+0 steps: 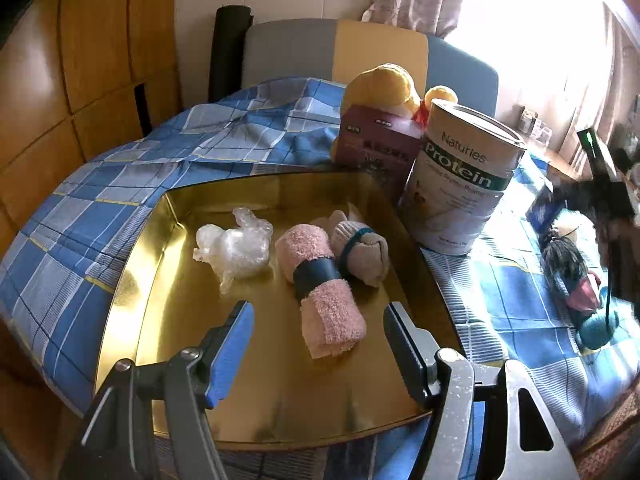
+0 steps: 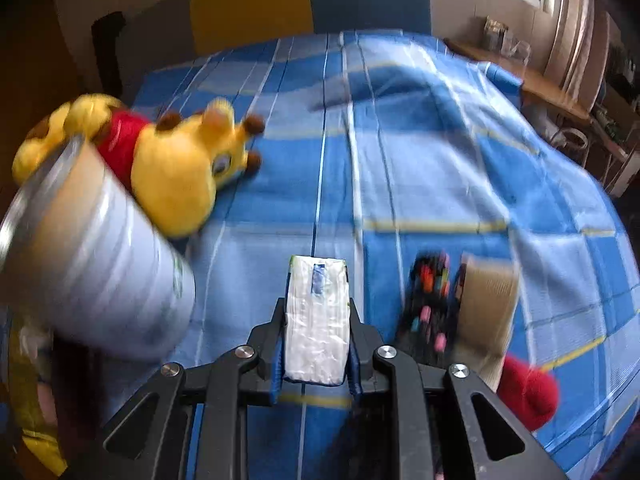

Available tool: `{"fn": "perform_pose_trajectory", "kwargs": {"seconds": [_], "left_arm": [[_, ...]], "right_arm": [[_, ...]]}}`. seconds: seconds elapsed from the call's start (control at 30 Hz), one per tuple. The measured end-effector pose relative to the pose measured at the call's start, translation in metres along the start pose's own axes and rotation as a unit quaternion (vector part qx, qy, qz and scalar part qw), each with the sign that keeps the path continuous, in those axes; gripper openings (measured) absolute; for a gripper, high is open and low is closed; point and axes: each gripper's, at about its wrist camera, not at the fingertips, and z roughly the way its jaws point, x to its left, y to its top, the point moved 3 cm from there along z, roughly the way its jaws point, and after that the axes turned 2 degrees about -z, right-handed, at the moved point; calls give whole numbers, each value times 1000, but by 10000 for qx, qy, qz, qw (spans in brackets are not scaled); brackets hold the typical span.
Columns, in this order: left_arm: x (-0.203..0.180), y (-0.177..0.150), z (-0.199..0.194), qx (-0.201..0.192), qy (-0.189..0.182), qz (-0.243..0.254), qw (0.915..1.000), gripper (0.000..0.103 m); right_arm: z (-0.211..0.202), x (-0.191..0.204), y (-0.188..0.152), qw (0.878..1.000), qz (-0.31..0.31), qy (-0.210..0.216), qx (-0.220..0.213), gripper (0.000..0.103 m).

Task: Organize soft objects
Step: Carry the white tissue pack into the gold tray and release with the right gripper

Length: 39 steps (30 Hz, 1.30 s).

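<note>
In the left wrist view a gold metal tray (image 1: 260,384) lies on the blue checked cloth. It holds a crumpled clear plastic bag (image 1: 234,246), a rolled pink towel (image 1: 320,280) with a dark band, and a rolled beige sock (image 1: 362,250) with a teal band. My left gripper (image 1: 319,309) hovers open over the tray's near half, the towel's near end just beyond its fingertips, untouched. In the right wrist view my right gripper (image 2: 318,306) is shut on a white tissue pack (image 2: 316,280), held above the cloth.
A protein tin (image 1: 460,184) and a maroon box (image 1: 376,148) stand behind the tray, a yellow plush giraffe (image 2: 180,176) behind them. A dark remote with coloured buttons (image 2: 426,308), a tape roll (image 2: 486,304) and a red plush piece (image 2: 528,392) lie at right.
</note>
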Motion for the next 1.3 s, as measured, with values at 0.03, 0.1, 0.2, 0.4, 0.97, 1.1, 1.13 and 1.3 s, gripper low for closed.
{"fn": "perform_pose_trajectory", "kwargs": {"seconds": [0.03, 0.1, 0.2, 0.4, 0.97, 1.1, 1.13, 1.3], "left_arm": [[0, -1, 0, 6, -5, -2, 10000, 68], [1, -2, 1, 27, -24, -13, 10000, 68], [3, -4, 3, 80, -73, -32, 9999, 68], [8, -8, 5, 138, -106, -77, 9998, 68], [54, -12, -2, 59, 309, -611, 9976, 68], [59, -13, -5, 26, 372, -701, 9968, 68], [59, -13, -5, 15, 382, -708, 9968, 68], [55, -14, -6, 13, 398, -670, 9970, 68]], "right_arm": [[-3, 2, 12, 10000, 20, -47, -76, 23], [-11, 8, 36, 9996, 42, -120, -242, 23], [-28, 30, 76, 9984, 9, -97, -556, 23], [-66, 111, 128, 9900, -444, 645, -1170, 23], [-81, 270, -26, 9215, -2748, 2737, 184, 23], [-65, 271, -72, 9111, -2871, 2861, 749, 23], [-62, 272, -85, 9088, -2914, 2856, 869, 23], [-48, 274, -125, 9040, -3124, 2644, 1237, 23]]}}
